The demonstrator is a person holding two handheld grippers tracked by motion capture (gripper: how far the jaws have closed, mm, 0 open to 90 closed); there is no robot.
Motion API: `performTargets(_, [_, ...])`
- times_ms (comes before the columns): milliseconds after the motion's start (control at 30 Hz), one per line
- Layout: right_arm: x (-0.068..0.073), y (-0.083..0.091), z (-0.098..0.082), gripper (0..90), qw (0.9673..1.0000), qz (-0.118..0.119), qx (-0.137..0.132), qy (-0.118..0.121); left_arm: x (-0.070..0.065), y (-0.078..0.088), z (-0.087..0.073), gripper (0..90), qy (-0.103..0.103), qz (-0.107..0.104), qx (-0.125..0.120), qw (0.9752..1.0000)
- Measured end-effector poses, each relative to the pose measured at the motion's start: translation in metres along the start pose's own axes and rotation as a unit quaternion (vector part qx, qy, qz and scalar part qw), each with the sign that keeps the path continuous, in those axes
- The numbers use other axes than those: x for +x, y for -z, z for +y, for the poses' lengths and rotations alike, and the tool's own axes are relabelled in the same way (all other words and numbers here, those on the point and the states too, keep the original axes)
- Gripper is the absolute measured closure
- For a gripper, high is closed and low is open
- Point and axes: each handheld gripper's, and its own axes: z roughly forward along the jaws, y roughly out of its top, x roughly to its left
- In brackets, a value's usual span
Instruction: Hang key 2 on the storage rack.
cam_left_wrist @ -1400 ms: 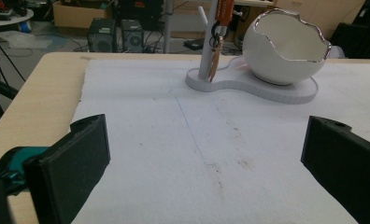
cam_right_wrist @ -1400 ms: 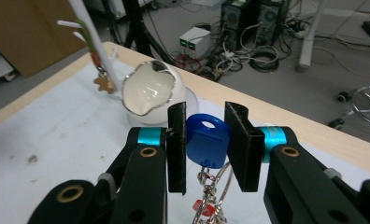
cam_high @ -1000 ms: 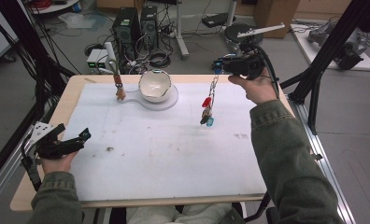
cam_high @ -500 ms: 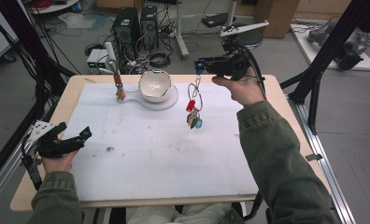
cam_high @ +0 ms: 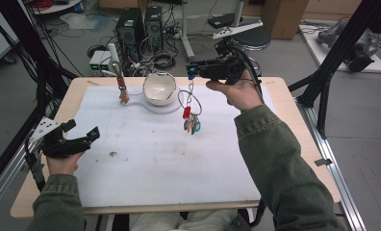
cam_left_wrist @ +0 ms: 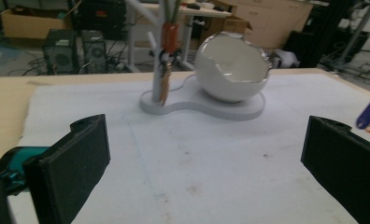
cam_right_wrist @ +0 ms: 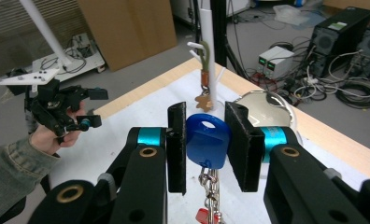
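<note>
Right tool (cam_right_wrist: 205, 144) clamped on the blue tag (cam_right_wrist: 206, 140) at the top of a bunch of keys (cam_high: 191, 120), held high above the desk (cam_high: 294, 125), so that chain, ring and coloured tags hang free and touch nothing

Bunch hanging just beside the white bowl (cam_high: 160, 87), on the side of the person's right hand (cam_high: 239, 91); seen in the left tool view as coloured tags at the right edge. Probably gripped by the flat tag because this gives the pads a broad face, while the thin ring would slip

Bowl tilted on a white base (cam_left_wrist: 230, 105), together with a thin stand with hooks (cam_right_wrist: 206, 42); one small brown key fob (cam_left_wrist: 165, 81) hanging on it already. Likely goal: bowl or hook, cannot tell which

Left tool (cam_high: 78, 139) with jaws wide apart, holding nothing, kept low near the left edge of the desk, well apart from the bowl. Probably parked there to leave the way free for the right arm
</note>
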Motion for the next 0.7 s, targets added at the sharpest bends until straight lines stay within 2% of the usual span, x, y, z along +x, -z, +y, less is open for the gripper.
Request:
performTargets(100, [0.004,-0.003,0.001,70.5,1.0,0.008,0.001,0.002,-0.011,-0.004,0.008,1.8,-0.011,-0.027,-0.001,0.9996])
performTargets(267, [0.011,-0.007,0.001,70.5,0.9998,0.018,0.003,0.011,-0.025,-0.016,0.019,1.8,-0.03,-0.055,0.001,0.9981])
performTargets(500, [0.022,-0.008,0.004,70.5,0.9993,0.034,0.005,0.015,-0.033,-0.031,0.028,1.8,-0.028,-0.077,-0.002,0.9966])
performTargets(700, [0.031,-0.014,0.007,70.5,0.9986,0.047,0.006,0.026,-0.044,-0.04,0.037,1.8,-0.038,-0.095,0.001,0.9947])
